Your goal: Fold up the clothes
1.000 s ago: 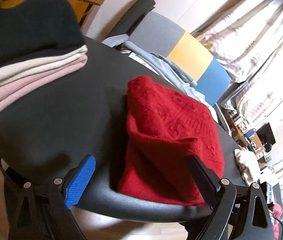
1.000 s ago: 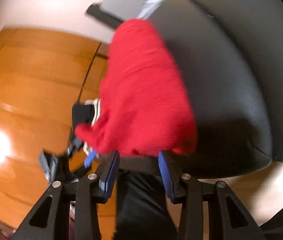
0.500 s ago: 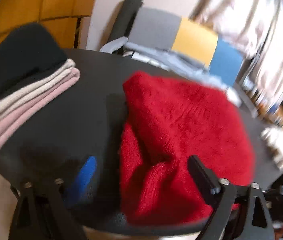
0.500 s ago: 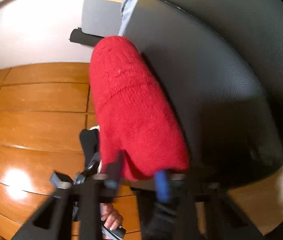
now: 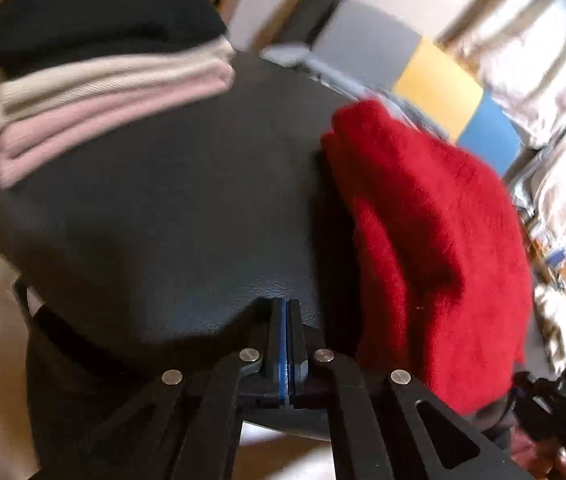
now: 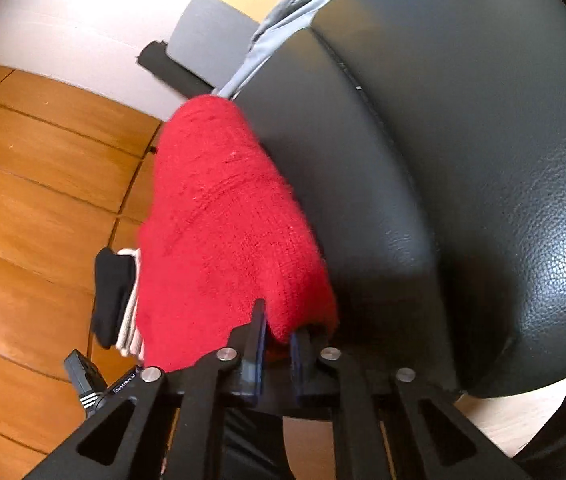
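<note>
— Fingers on your left gripper [image 5: 286,320]?
— Pressed together, holding nothing, over the black leather seat [image 5: 171,216].
— Your right gripper [image 6: 277,340]?
— Nearly closed, pinching the red knit sweater [image 6: 223,240], which lies on the seat beside the folded stack [image 5: 103,76].

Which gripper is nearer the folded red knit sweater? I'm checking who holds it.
Right. The right gripper is clamped on the edge of the folded red knit sweater. The left gripper is shut on nothing, beside the sweater over the black leather seat.

Right tongs [image 6: 277,330] pinch the red sweater's [image 6: 219,232] near edge.
</note>
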Action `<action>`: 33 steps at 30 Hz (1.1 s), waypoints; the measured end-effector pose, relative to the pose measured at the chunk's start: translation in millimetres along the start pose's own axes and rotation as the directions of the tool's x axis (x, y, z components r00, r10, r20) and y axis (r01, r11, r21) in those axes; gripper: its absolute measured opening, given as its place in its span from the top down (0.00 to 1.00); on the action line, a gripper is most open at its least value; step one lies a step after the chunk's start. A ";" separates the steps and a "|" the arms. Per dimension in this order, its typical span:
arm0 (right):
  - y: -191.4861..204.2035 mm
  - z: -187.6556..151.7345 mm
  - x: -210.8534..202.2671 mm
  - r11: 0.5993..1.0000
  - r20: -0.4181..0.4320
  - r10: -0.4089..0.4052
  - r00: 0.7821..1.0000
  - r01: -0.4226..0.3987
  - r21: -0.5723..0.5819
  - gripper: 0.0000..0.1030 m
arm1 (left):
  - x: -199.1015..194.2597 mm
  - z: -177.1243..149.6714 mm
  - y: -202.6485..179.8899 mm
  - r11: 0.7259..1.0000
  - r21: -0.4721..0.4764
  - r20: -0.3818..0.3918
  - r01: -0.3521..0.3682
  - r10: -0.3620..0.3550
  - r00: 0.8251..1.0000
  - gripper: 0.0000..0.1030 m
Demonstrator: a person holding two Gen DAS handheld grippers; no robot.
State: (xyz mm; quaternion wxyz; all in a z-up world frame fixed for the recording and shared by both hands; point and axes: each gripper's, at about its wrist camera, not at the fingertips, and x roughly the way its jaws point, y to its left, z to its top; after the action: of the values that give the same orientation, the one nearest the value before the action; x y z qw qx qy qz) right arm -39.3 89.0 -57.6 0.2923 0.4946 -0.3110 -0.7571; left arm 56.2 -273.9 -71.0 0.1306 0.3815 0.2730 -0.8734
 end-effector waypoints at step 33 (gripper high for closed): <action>118.7 83.1 126.9 0.630 0.145 -0.306 0.941 0.314 -0.710 0.75 | 40.5 16.0 -88.9 0.899 0.386 0.111 -0.206 0.176 0.978 0.78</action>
State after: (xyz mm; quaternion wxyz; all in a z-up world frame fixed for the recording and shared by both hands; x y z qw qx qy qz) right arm -143.7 -66.6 -13.0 0.3272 0.3807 0.1014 -0.8589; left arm -19.5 -211.3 -58.4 0.1457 0.3926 0.0472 -0.9069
